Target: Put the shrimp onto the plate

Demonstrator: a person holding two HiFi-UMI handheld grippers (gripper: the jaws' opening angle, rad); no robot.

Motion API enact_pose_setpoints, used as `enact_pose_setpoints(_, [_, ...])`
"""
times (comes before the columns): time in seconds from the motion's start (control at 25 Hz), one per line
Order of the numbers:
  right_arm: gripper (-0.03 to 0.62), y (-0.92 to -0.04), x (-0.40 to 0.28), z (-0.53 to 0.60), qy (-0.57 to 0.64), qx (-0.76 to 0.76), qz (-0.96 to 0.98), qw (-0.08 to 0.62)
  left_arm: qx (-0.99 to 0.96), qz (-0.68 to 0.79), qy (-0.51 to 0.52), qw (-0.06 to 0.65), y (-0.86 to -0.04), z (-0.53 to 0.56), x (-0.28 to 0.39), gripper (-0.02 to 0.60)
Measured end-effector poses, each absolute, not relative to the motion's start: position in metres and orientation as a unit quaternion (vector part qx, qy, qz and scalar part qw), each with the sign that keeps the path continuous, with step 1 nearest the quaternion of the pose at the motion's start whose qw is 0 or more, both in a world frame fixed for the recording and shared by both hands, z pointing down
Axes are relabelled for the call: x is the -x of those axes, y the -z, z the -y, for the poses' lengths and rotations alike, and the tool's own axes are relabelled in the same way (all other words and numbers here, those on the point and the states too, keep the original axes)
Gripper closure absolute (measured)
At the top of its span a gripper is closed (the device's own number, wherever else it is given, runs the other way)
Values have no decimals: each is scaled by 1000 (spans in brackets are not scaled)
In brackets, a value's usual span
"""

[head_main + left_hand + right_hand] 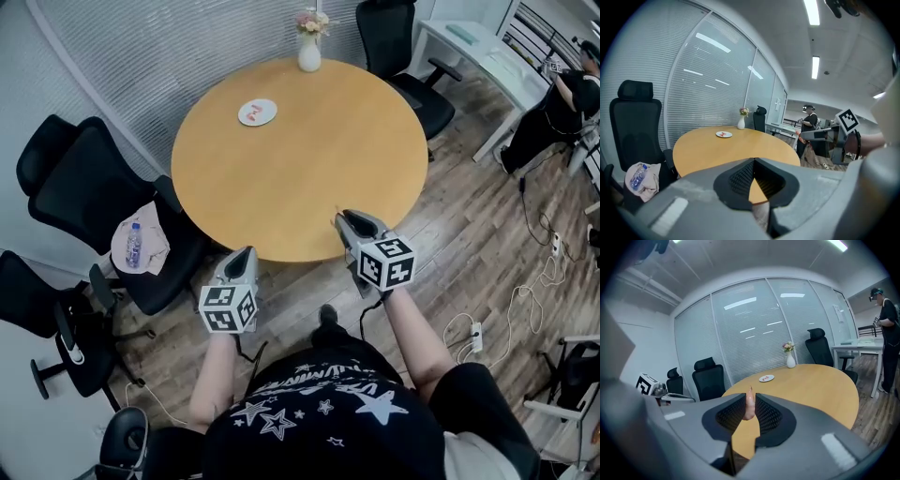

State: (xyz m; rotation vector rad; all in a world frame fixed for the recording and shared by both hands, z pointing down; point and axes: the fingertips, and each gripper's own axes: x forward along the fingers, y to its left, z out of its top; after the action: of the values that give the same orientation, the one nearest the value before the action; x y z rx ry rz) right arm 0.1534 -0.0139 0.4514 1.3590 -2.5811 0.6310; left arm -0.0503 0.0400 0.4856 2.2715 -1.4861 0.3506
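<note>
A small pink shrimp (749, 408) stands upright between the pads of my right gripper (749, 398), which is shut on it. In the head view that gripper (344, 219) hovers over the near edge of the round wooden table (309, 169). The white plate (257, 112) lies at the table's far left with something red on it; it also shows as a plate (766, 378) far ahead of the right jaws and as a plate (724, 134) in the left gripper view. My left gripper (247, 253) hangs just off the table's near edge, its jaws (753, 161) together with nothing between them.
A white vase with flowers (309, 49) stands at the table's far edge. Black office chairs (89, 178) ring the table; one on the left holds a cloth and a bottle (134, 246). A white desk (487, 56) and a person (562, 103) are at the far right. Cables (506, 314) lie on the floor.
</note>
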Motion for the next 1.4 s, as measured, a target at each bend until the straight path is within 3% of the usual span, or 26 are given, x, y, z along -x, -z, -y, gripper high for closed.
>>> enact_pose_setpoints(0.88, [528,-467,-193,134,-234,-416,874,93,-783,571,-125,212,-494,65,20,580])
enact_pose_setpoints(1.4, [528,-470,-163,195,-231,-448,856,118,-788,557,-118,234,-511,135,82,580])
